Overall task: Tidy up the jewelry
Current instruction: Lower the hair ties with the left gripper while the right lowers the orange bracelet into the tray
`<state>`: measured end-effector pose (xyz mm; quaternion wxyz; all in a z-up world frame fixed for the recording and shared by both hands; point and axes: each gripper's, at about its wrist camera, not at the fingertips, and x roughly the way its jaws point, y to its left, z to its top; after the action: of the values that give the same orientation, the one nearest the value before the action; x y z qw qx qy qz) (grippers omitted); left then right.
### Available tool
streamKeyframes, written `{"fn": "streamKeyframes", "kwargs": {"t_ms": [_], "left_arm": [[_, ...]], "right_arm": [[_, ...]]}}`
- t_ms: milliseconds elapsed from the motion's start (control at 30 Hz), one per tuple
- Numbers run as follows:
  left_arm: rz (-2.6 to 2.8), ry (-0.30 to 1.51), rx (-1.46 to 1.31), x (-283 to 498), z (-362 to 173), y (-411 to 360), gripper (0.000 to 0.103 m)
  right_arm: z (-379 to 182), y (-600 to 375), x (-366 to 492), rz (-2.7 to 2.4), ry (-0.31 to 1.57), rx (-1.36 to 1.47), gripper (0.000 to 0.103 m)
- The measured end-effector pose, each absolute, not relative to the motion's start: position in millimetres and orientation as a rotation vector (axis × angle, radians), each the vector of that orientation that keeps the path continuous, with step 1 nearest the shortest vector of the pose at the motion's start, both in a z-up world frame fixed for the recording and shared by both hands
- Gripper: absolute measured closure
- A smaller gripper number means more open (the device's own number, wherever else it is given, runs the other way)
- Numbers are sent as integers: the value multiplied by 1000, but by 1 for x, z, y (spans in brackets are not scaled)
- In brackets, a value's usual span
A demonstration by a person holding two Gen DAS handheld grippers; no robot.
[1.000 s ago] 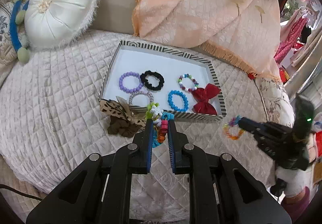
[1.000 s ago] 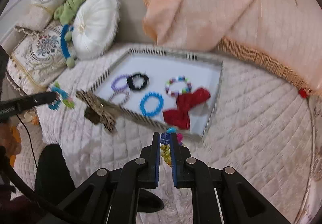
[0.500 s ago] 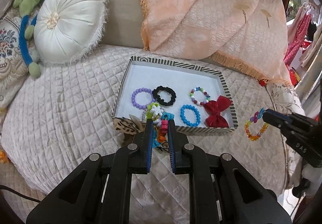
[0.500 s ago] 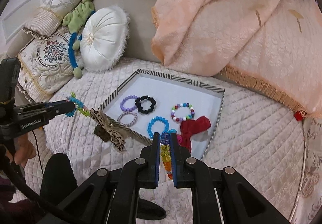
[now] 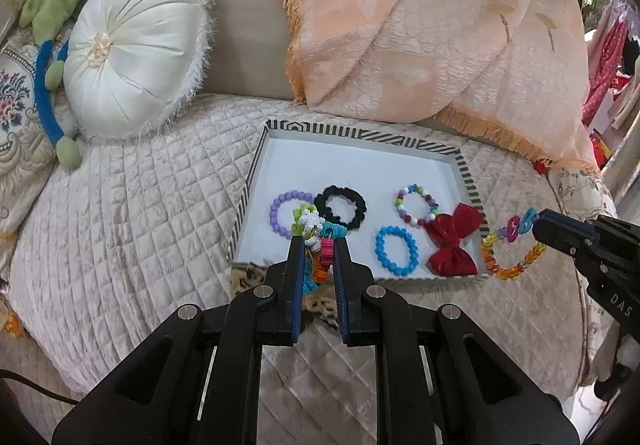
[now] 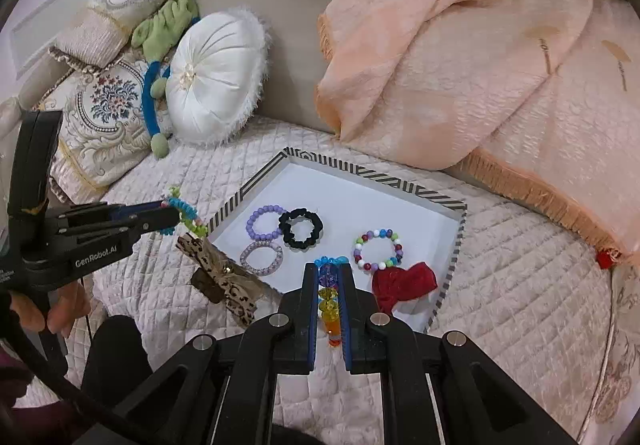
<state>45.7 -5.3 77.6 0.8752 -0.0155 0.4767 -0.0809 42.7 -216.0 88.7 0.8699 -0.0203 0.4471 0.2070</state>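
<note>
The left gripper [image 5: 318, 245] was clamped on a coiled multicolored bracelet [image 5: 316, 241] over the striped tray's [image 5: 360, 133] near left corner. The right gripper [image 6: 329, 273] pinched a rainbow bead bracelet [image 6: 330, 303], seen edge-on here with its long axis along the fingers. Only the left view showed it as an open loop.

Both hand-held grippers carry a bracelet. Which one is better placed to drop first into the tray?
Left, probably. The left hand-held gripper holds its coiled bracelet above the tray floor, while the right hand-held gripper's rainbow bracelet hangs beyond the rim.
</note>
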Motion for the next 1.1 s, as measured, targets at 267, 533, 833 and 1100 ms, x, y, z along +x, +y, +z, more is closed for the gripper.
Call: {"fn": "streamKeyframes", "kwargs": {"t_ms": [267,533,833,1100], "left_arm": [[-157,1035,-44,92,66,-4,90],[-130,1096,-52,145,38,-15,90],[-74,1148,-90,204,-4,-18,90],[-11,1198,-90,229,-40,-11,90]], "right_arm": [[68,-201,78,450,974,-36,95],[42,-184,125,455,1021,-22,95],[0,-166,194,443,1066,7,95],[-43,-191,231,318,1115,11,95]]}}
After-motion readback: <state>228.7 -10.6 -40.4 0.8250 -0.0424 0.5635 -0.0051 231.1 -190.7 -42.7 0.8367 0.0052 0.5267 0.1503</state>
